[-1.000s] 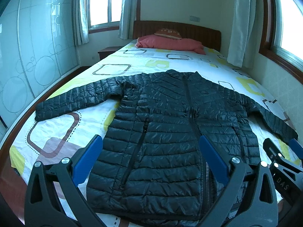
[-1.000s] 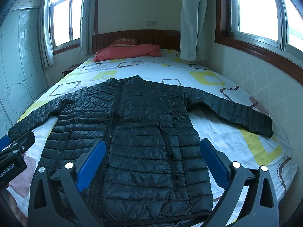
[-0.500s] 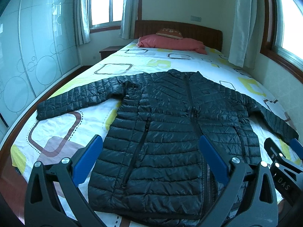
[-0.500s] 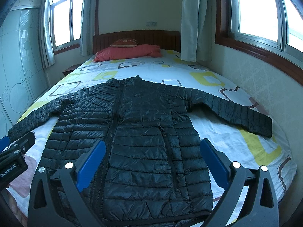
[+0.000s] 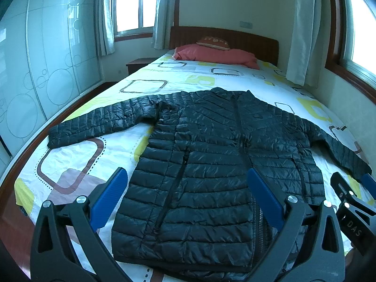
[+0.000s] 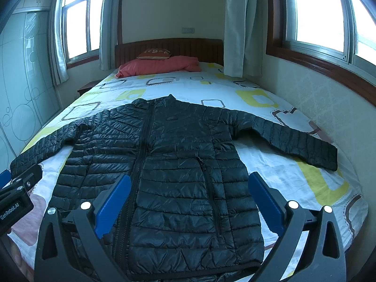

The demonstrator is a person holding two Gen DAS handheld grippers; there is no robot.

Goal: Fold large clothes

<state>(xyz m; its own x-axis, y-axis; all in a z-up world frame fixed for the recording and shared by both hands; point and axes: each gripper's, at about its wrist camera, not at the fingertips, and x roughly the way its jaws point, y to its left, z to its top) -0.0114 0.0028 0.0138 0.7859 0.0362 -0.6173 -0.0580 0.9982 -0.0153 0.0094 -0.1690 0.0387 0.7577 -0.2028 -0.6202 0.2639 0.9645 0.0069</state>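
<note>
Filling most of both views, a bed with a white sheet printed in yellow, grey and brown rounded squares is seen running toward a dark wooden headboard at 12 o'clock. A frosted wardrobe patterned with circles is seen at 9 o'clock in the left wrist view, and curtained windows are set in the walls at 10 and 2 o'clock.

A black quilted jacket is laid flat on the near half of the bed, front side up and zipped, with its collar toward 12 o'clock and its hem toward 6 o'clock. Both sleeves are spread outward: one cuff is placed near the bed edge at 9 o'clock in the left wrist view, the other cuff at 3 o'clock in the right wrist view.

A red pillow is set against the headboard, with a smaller brown cushion resting on top of it.

The left gripper is held above the jacket's lower part at 6 o'clock, its blue pads wide apart and nothing between them. The right gripper is likewise held over the hem region, pads spread wide and empty. Part of each tool is glimpsed at the side edge of the other's view.
</note>
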